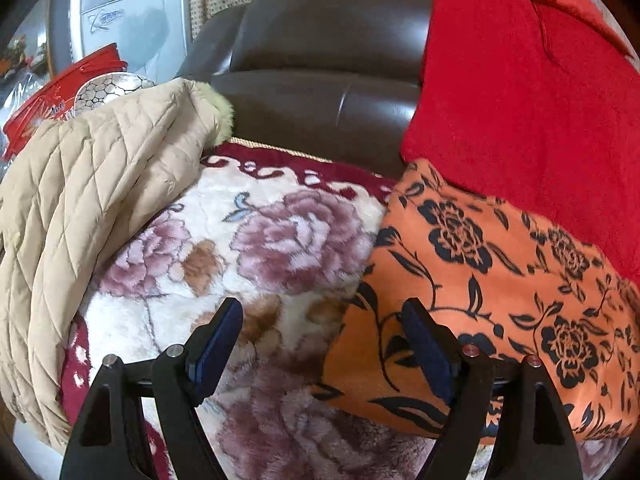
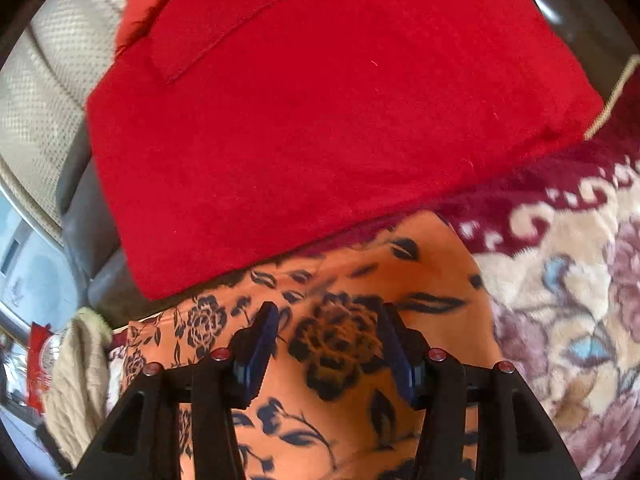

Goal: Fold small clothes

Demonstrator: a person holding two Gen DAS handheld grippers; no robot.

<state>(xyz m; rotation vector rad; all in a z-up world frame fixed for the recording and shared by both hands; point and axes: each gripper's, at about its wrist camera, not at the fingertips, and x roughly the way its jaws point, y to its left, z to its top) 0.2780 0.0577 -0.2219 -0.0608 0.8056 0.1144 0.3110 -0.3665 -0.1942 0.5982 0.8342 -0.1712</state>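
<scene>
An orange garment with a black flower print [image 1: 492, 296] lies folded on the floral blanket [image 1: 248, 240], at the right in the left wrist view. It fills the lower middle of the right wrist view [image 2: 344, 344]. A red folded cloth [image 1: 528, 88] lies behind it, partly over its far edge, and also shows in the right wrist view [image 2: 320, 120]. My left gripper [image 1: 322, 316] is open and empty, above the garment's left edge. My right gripper [image 2: 330, 320] is open and empty, close over the orange garment.
A beige quilted jacket with a fur hood [image 1: 92, 208] lies on the blanket at the left. A dark brown leather sofa back [image 1: 320, 64] stands behind. A red bag [image 1: 52, 100] and a white appliance [image 1: 132, 12] are at the far left.
</scene>
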